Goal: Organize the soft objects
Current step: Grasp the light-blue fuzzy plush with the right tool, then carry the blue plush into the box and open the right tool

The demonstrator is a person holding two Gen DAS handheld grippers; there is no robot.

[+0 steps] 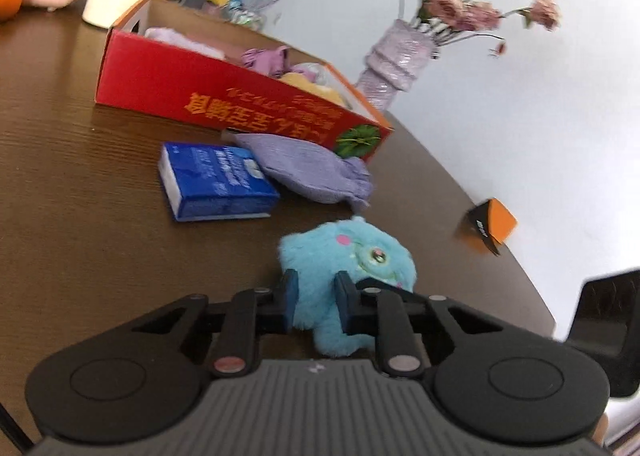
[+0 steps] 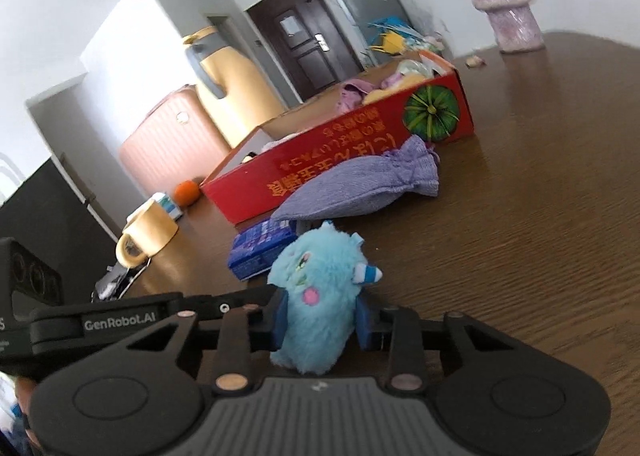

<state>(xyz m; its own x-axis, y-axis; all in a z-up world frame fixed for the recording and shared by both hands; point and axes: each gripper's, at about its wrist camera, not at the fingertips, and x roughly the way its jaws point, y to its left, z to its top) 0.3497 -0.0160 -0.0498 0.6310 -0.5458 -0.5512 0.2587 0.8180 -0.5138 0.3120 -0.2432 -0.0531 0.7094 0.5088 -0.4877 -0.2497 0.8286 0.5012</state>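
Both grippers are on the same blue plush (image 1: 348, 276): left gripper (image 1: 316, 296) pinches its lower body, pads sunk into the fur, and right gripper (image 2: 322, 320) clamps it from its side too, fur bulging past both pads. Plush sits on the table (image 1: 80, 196), near edge, well short of the red box (image 1: 224, 96)

Progress, judging from what lies where:
- done: box already holds several soft bits, pink, purple and yellow, packed toward its far end
- in hand: plush, gripped but not clearly lifted, can't tell if it's off the wood
- left: purple knit pouch (image 1: 312, 172), lying against the box's front wall, partly over the blue tissue pack (image 1: 216, 184)
- tissue pack: soft or not is a call, I'd guess it goes in as well

Roughly past halfway. Box has free room at the near end, so plush should fit there
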